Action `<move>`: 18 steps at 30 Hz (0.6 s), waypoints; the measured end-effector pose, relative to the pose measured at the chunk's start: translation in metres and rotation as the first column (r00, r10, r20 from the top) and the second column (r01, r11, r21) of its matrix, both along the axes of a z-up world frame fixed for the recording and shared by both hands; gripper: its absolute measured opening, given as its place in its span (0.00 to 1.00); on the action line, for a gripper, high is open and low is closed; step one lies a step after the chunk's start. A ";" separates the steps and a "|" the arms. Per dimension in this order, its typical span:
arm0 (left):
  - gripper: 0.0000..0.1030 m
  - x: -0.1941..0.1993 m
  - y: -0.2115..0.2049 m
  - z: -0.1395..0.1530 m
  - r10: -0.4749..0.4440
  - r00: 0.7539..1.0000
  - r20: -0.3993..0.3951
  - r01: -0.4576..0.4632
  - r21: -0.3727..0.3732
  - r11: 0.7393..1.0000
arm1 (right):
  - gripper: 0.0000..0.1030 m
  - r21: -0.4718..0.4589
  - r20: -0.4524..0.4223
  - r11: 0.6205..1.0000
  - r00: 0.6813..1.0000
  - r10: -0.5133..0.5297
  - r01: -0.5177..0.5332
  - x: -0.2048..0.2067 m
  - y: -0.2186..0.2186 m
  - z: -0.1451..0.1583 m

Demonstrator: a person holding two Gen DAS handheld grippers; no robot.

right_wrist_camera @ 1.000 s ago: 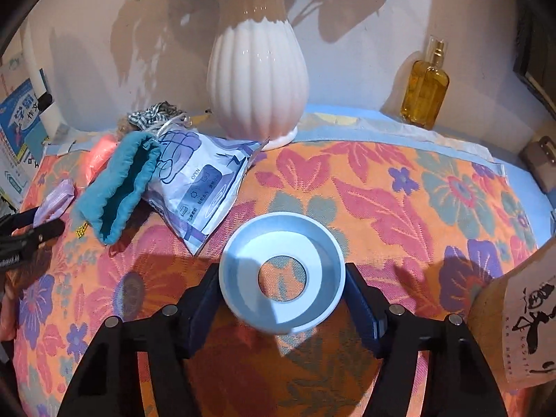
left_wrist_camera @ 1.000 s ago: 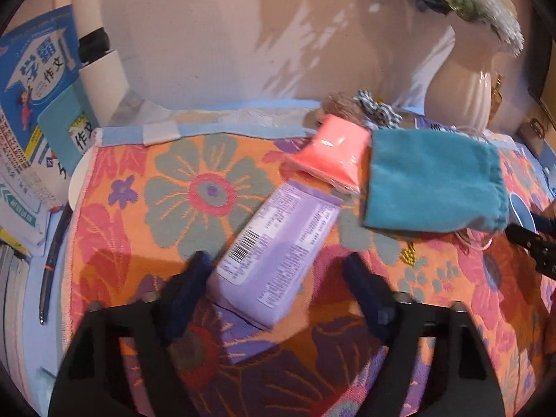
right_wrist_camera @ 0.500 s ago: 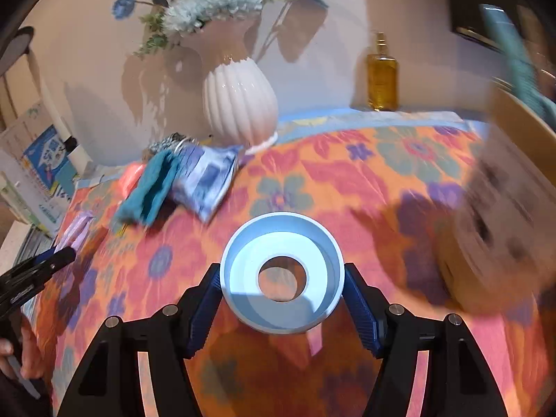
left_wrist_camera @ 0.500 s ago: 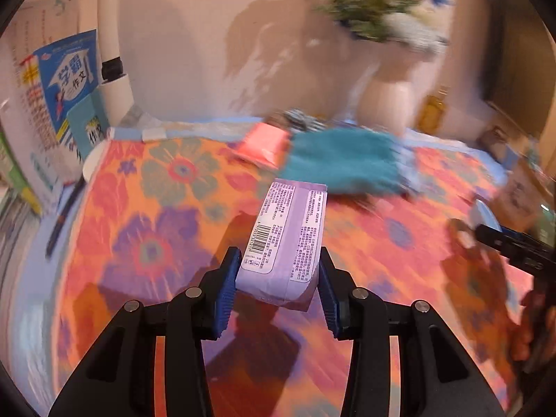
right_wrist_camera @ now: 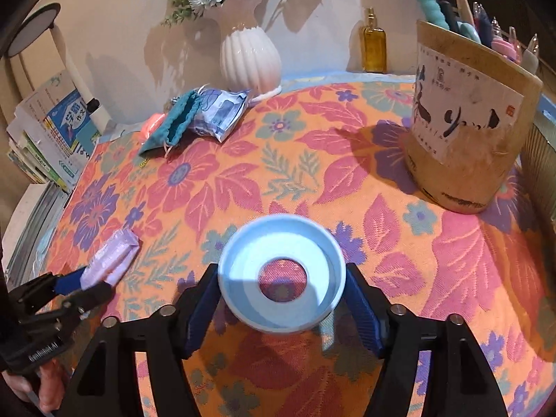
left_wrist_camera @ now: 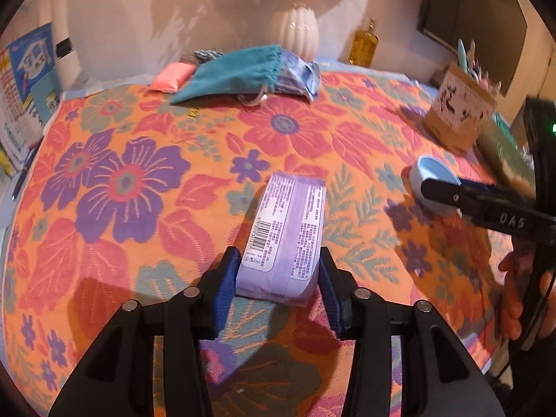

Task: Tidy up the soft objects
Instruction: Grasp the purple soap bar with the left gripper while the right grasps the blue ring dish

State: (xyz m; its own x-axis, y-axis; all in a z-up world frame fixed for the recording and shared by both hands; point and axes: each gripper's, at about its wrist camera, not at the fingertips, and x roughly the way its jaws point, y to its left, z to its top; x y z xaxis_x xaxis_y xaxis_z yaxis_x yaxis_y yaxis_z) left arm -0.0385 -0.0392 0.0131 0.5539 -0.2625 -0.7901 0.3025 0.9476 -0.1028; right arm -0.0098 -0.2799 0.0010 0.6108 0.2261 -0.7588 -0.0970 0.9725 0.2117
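**2 items in the grippers, 3 more soft things waiting by the vase**

The purple soft pack (left_wrist_camera: pixel 283 232) is pinched at its near end between the blue pads of the left gripper (left_wrist_camera: pixel 278 281), its far end reaching out over the middle of the floral cloth (left_wrist_camera: pixel 114 187); whether it is lifted or resting on the cloth I cannot tell. In the right wrist view the same pack shows at the left edge, low and well apart from everything else. The right gripper (right_wrist_camera: pixel 282 300) has its jaws pressed against the 2 sides of a pale blue ring-shaped dish (right_wrist_camera: pixel 282 279), held over the near part of the cloth.

As a judgement, the sorting looks to be at an early stage: 1 soft item is in hand with no obvious place for it yet. A teal drawstring pouch (left_wrist_camera: pixel 232 71), a pink packet (left_wrist_camera: pixel 172 76) and a blue-and-white plastic packet (left_wrist_camera: pixel 299 78) lie bunched together at the back, the pouch overlapping the plastic packet.

Around them stand a white ribbed vase (right_wrist_camera: pixel 250 55), just behind the bunch, an amber bottle (right_wrist_camera: pixel 374 47) against the wall, and a cardboard pen holder (right_wrist_camera: pixel 469 118) on the right side. Books (right_wrist_camera: pixel 52 132) are stacked off the left edge. The middle of the cloth lies bare, so little blocks a set-down there; the vase crowds any reach toward the back pile.
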 end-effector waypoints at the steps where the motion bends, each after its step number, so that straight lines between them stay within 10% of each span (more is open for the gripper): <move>1: 0.53 -0.001 -0.001 0.000 -0.001 1.000 0.008 0.001 -0.001 1.000 | 0.79 0.003 -0.003 1.000 1.000 0.008 -0.008 0.000 0.001 -0.001; 3: 0.67 0.000 -0.001 -0.001 0.021 1.000 0.013 -0.021 0.005 1.000 | 0.86 -0.012 -0.009 1.000 1.000 0.025 -0.025 0.000 0.005 -0.002; 12: 0.67 0.009 -0.030 0.011 0.044 0.998 0.052 -0.049 0.106 0.993 | 0.87 -0.157 -0.022 0.987 0.999 0.024 -0.027 0.002 0.023 -0.006; 18: 0.35 0.011 -0.028 0.002 0.039 0.996 0.074 -0.044 0.073 0.996 | 0.87 -0.144 -0.016 0.989 1.000 0.016 -0.018 0.003 0.020 -0.005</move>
State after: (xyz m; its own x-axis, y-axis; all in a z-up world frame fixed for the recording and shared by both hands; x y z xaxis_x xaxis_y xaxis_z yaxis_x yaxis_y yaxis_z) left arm -0.0275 -0.0676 0.0148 0.6197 -0.1803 -0.7639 0.2666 0.9637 -0.0112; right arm -0.0069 -0.2595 -0.0045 0.5962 0.1244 -0.7932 -0.1119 0.9912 0.0713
